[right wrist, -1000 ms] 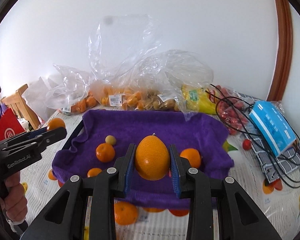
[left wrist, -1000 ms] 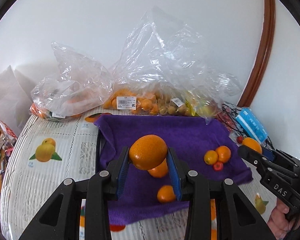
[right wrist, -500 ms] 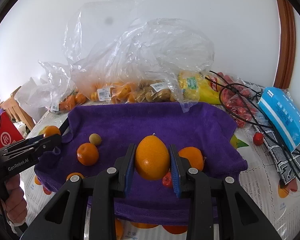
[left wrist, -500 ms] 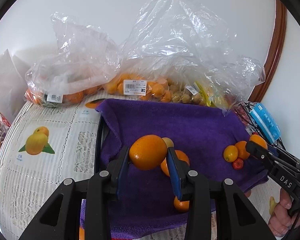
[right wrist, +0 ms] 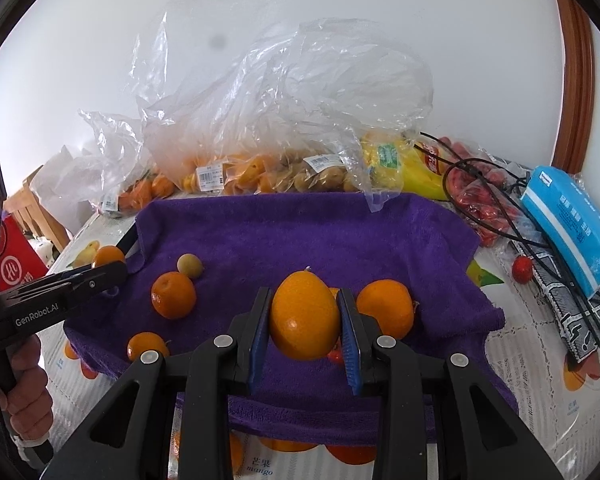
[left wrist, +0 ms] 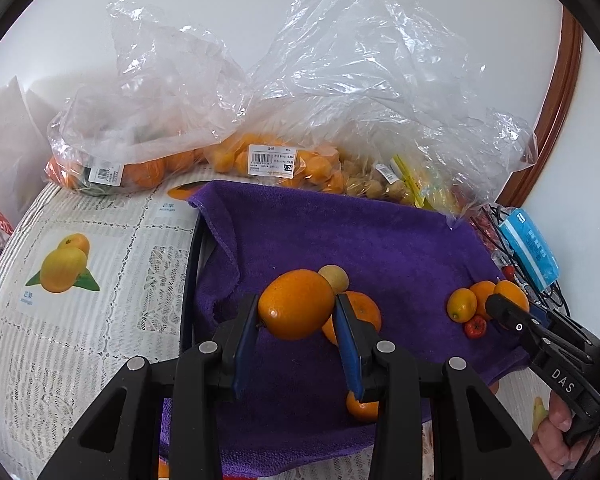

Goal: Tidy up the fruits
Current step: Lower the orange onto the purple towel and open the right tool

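Note:
My left gripper [left wrist: 296,312] is shut on an orange [left wrist: 296,309] above the left part of the purple towel [left wrist: 380,248]. My right gripper [right wrist: 305,316] is shut on another orange [right wrist: 305,316] above the towel's [right wrist: 300,232] right front part. On the towel lie an orange [right wrist: 173,295], a small orange [right wrist: 147,346], a pale round fruit [right wrist: 190,266], a larger orange [right wrist: 386,309] and a small red fruit [left wrist: 475,326]. The left gripper [right wrist: 108,270] shows at the left of the right wrist view, the right one [left wrist: 504,312] at the right of the left wrist view.
Clear plastic bags of oranges and small fruits [left wrist: 284,164] stand behind the towel against the wall. A blue packet [right wrist: 568,216], black cables [right wrist: 500,208] and a red fruit [right wrist: 522,269] lie on the right. The tablecloth [left wrist: 80,280] extends left.
Both grippers have moved forward and lower over the towel, each still holding its orange. The bags and towel look nearer.

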`<state>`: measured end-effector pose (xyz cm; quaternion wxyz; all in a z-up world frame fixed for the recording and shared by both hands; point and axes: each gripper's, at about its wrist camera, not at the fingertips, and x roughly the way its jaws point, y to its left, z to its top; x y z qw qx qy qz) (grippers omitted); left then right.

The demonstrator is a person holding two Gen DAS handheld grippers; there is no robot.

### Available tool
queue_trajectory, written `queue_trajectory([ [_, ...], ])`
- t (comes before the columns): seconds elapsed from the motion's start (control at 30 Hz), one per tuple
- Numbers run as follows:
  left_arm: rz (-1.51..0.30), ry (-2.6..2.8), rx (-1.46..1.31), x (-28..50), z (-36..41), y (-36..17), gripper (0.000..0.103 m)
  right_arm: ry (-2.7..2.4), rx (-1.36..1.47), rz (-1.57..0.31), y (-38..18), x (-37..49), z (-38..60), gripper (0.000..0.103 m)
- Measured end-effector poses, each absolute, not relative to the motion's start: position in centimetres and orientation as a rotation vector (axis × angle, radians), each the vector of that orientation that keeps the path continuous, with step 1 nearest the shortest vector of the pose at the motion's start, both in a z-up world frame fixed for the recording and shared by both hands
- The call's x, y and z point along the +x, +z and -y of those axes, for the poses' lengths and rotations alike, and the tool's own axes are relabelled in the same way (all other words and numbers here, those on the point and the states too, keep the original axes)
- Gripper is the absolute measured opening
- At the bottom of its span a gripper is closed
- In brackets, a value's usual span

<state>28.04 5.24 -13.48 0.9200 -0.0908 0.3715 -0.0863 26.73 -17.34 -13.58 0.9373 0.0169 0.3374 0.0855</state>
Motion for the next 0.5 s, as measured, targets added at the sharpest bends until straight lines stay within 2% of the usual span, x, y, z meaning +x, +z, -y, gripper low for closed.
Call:
queue_trajectory([
  [0.5, -0.762, -0.193, -0.172, 27.79, -4.52, -13.5, 0.035, 0.173, 0.035, -0.723, -14.17, 27.28, 17.25, 0.032],
])
